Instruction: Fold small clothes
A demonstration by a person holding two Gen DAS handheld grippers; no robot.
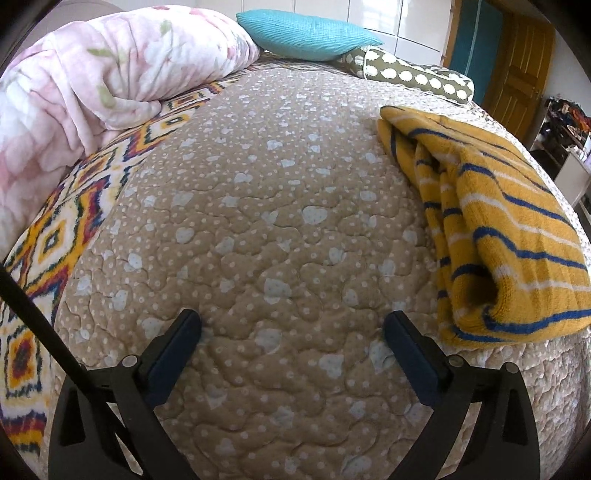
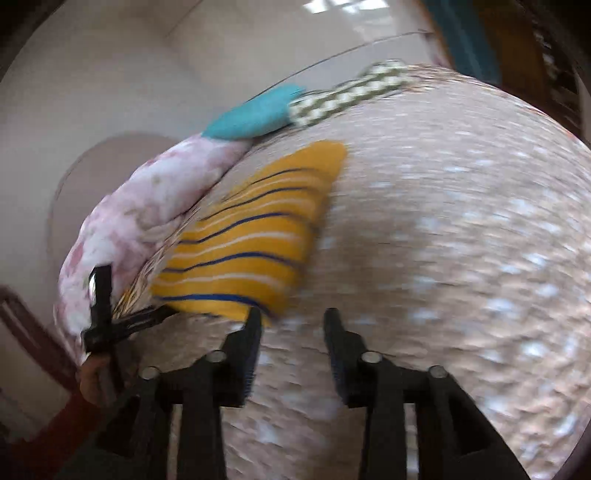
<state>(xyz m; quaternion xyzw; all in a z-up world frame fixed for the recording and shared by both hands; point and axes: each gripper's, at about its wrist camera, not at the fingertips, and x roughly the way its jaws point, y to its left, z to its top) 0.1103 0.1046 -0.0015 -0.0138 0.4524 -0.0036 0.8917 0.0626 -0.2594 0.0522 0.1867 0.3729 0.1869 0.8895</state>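
Note:
A folded yellow garment [image 1: 517,229] with blue and white stripes lies on the beige quilted bedspread [image 1: 277,184], to the right of my left gripper [image 1: 292,319]. That gripper is open wide over bare quilt, with nothing between its fingers. In the blurred right wrist view the same garment [image 2: 251,236] lies just ahead and to the left of my right gripper [image 2: 293,315]. The right gripper is open, with only quilt showing between its fingers, and its left fingertip is near the garment's front edge. The left gripper [image 2: 138,291] shows at the far left, held by a hand [image 2: 92,373].
A pink floral duvet [image 1: 92,74] is bunched at the back left, on a bright patterned blanket [image 1: 55,236]. A teal pillow [image 1: 306,35] and an olive dotted cushion [image 1: 410,74] lie at the head of the bed. A wooden door [image 1: 517,74] stands beyond the bed's right edge.

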